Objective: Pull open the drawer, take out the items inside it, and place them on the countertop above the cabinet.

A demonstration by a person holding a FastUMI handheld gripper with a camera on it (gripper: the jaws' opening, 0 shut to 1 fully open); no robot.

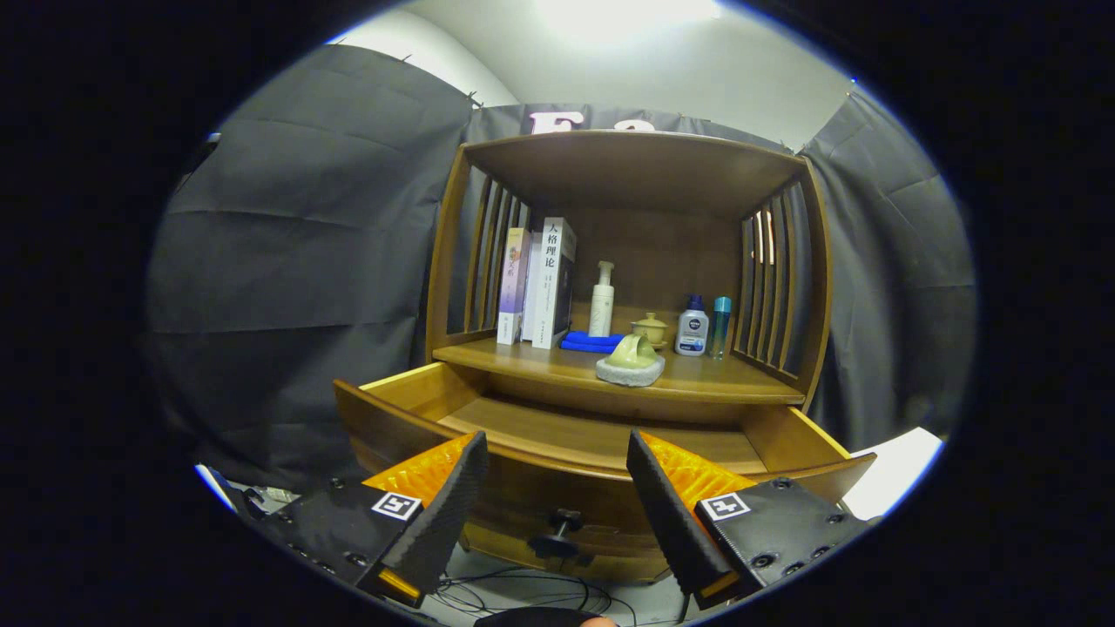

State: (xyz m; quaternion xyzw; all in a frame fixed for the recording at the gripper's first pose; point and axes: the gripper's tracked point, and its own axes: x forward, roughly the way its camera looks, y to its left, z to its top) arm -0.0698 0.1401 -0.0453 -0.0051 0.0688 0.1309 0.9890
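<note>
Just ahead of the gripper (555,453) stands a wooden cabinet (627,174) whose drawer (601,435) is pulled out toward the fingers, its front panel lying between and just beyond the two fingertips and its dark knob (562,525) showing low between them. What can be seen of the drawer's floor is bare wood; the near part of its inside is hidden behind the front panel and the fingers. The gripper's fingers are spread wide apart and touch nothing. On the countertop (557,366) above the drawer, near its front edge, sits a pale green ceramic piece on a grey stone-like base (631,360). Farther back, at the left, three books (536,283) stand upright against the slatted side. To their right lies a folded blue cloth (591,341), with a white pump bottle (601,300) upright just behind it. A small lidded yellowish pot (651,329) sits right of the cloth, then a white bottle with a dark cap (692,326) and a slim teal bottle (720,326) beside it near the right slats. Cables (523,596) lie on the floor below the cabinet.
</note>
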